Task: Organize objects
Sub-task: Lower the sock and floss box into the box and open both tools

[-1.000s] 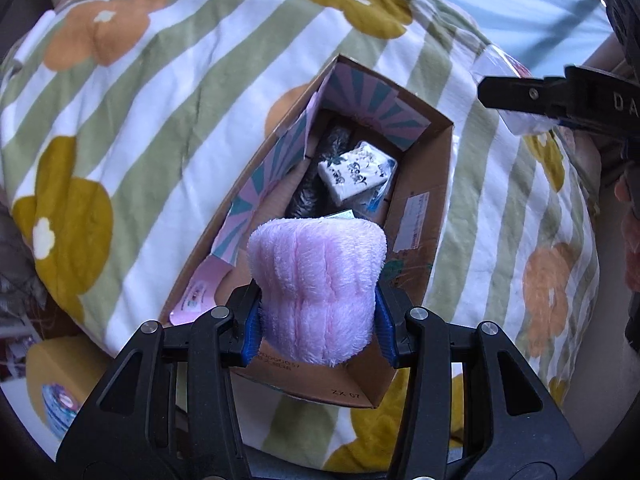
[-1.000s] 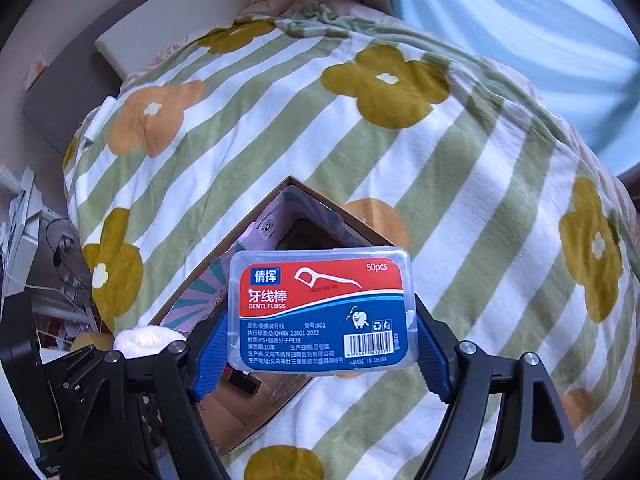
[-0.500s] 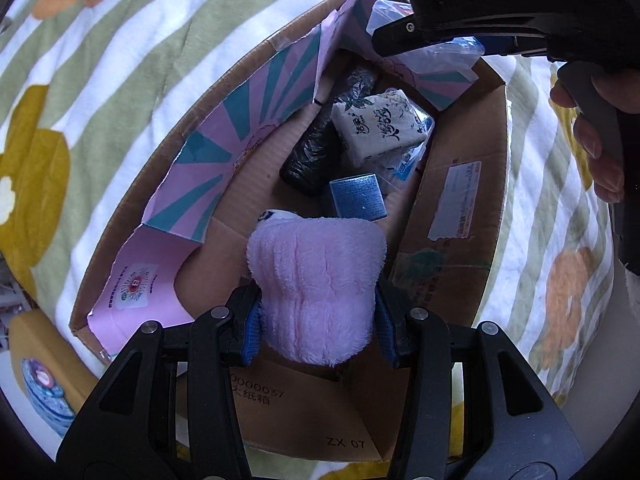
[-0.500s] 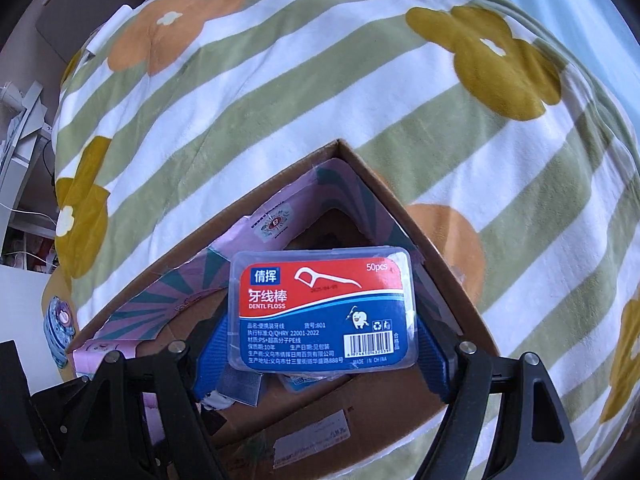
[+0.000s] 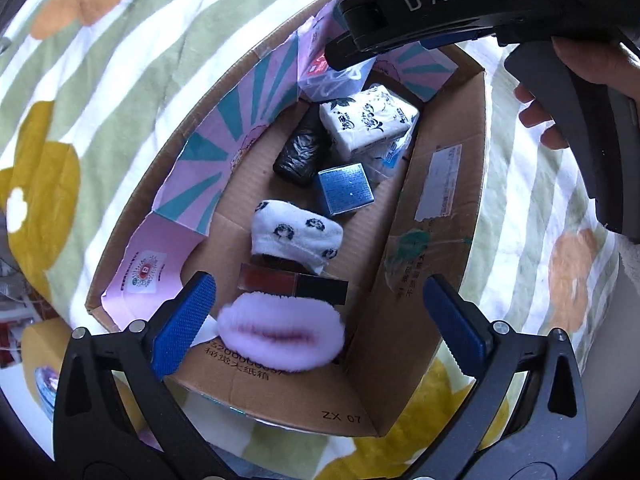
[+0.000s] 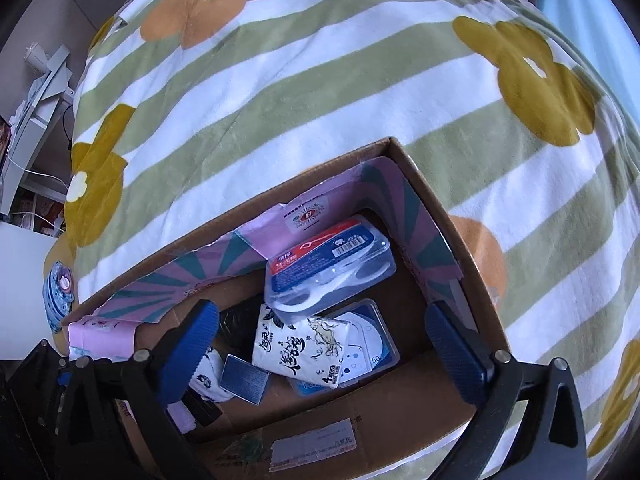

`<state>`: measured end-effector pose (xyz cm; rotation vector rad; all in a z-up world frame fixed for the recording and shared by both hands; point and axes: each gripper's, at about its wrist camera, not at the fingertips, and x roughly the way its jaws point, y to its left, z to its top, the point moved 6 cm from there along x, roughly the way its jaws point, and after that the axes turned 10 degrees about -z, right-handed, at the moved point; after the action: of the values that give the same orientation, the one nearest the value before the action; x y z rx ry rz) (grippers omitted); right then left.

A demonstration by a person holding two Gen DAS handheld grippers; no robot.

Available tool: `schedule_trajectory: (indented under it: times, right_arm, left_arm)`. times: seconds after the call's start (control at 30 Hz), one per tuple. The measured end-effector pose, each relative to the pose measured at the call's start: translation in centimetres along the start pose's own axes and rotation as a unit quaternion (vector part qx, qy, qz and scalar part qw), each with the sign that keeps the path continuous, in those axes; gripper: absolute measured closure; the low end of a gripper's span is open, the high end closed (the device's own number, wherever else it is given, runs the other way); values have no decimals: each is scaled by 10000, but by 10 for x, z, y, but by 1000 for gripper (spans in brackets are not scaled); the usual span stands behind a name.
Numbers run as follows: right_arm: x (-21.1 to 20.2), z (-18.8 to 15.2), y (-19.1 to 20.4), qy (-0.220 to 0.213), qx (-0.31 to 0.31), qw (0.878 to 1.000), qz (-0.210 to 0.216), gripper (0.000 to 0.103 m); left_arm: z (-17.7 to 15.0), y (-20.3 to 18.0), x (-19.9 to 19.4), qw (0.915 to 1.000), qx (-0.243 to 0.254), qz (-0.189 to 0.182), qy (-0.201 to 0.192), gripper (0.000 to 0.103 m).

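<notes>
Brown cardboard box [image 5: 436,200] now holds our released fluffy pink puff [image 5: 282,340] and clear floss case [image 6: 328,264]; both grippers [image 5: 320,320] [image 6: 320,344] open.

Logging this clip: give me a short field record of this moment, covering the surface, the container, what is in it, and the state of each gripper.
surface: striped flower-print blanket
container: open cardboard box resting on the blanket
contents: pink fluffy item, dental floss box, tissue pack, blue cube box, white patterned cloth, black roll, dark red and black tube
left gripper: open, empty, fingers either side of the pink fluffy item in the image
right gripper: open, empty, above the box
</notes>
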<state>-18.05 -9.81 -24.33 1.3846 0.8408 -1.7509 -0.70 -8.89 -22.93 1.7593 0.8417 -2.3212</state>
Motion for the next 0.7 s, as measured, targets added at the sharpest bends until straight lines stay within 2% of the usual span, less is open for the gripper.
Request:
schedule_trajectory:
  times: [0.43, 0.7]
  right_arm:
    - [-25, -9, 6, -208, 129, 9996, -111, 0]
    - [-89, -27, 6, -425, 401, 9981, -188, 0]
  left_arm:
    - [-16, 3, -17, 9998, -71, -147, -79, 0]
    - [-7, -13, -61, 9991, 333, -219, -154, 0]
